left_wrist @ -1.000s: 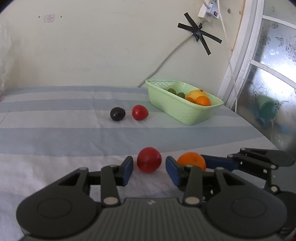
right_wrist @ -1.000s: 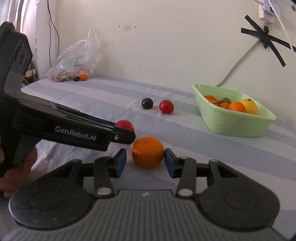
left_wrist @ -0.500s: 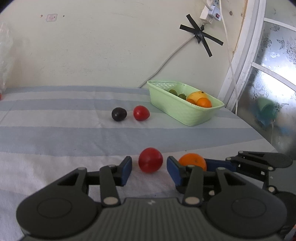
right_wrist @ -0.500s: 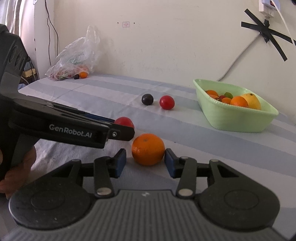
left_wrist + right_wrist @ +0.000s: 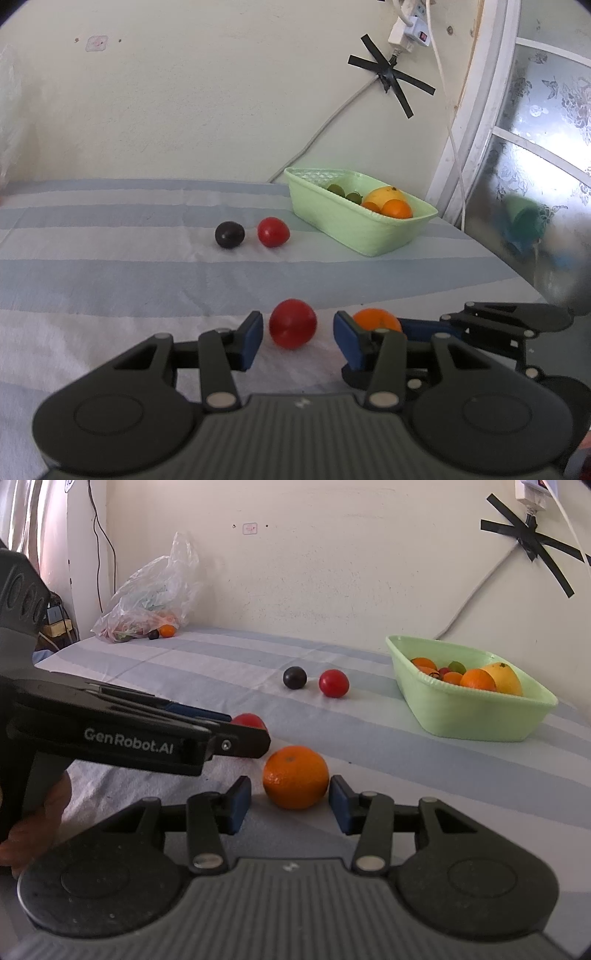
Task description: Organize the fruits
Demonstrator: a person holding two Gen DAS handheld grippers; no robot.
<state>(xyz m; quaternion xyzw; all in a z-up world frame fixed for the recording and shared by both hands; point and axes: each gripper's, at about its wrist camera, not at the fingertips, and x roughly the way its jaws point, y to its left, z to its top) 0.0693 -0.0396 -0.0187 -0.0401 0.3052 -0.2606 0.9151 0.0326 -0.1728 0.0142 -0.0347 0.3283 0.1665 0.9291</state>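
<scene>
Framing: left tongs (image 5: 297,336) sit low and centre in the left wrist view, right tongs (image 5: 290,801) low and centre in the right wrist view, both over the striped table (image 5: 110,280).
Left tongs: jaws parted wider than the red tomato (image 5: 293,324) that lies between the blue pads (image 5: 251,338); a gap shows on each side, so no pad touches it.
Right tongs: jaws spread, with the orange (image 5: 296,777) between them; the right-hand pad (image 5: 338,805) looks very near or just touching the peel, the left-hand pad stands off it. Nothing is clamped.
Crossing: in the right wrist view the left tongs reach in from the left edge as a dark bar, tip just beside the orange, partly hiding the same red tomato (image 5: 249,720).
Orange, left view: the orange (image 5: 376,319) peeks out behind the right pad of the left tongs, at lower right.
Shape and axis: both fruits are round with no clear long axis; the orange shows its stem dimple toward the top.
Other loose fruit: a dark plum (image 5: 229,235) and a second tomato (image 5: 273,232) rest side by side at mid-frame, apart from each other.
Basket: green basket (image 5: 369,236) at right of centre, near the wall, holding oranges, a yellow fruit and green pieces.
Open room: bare cloth lies between the near fruits and the far pair, and to the left.
Edges: table edge curves away at right, below the window frame (image 5: 476,122); a plastic bag (image 5: 155,590) sits at the far left corner in the right wrist view.
</scene>
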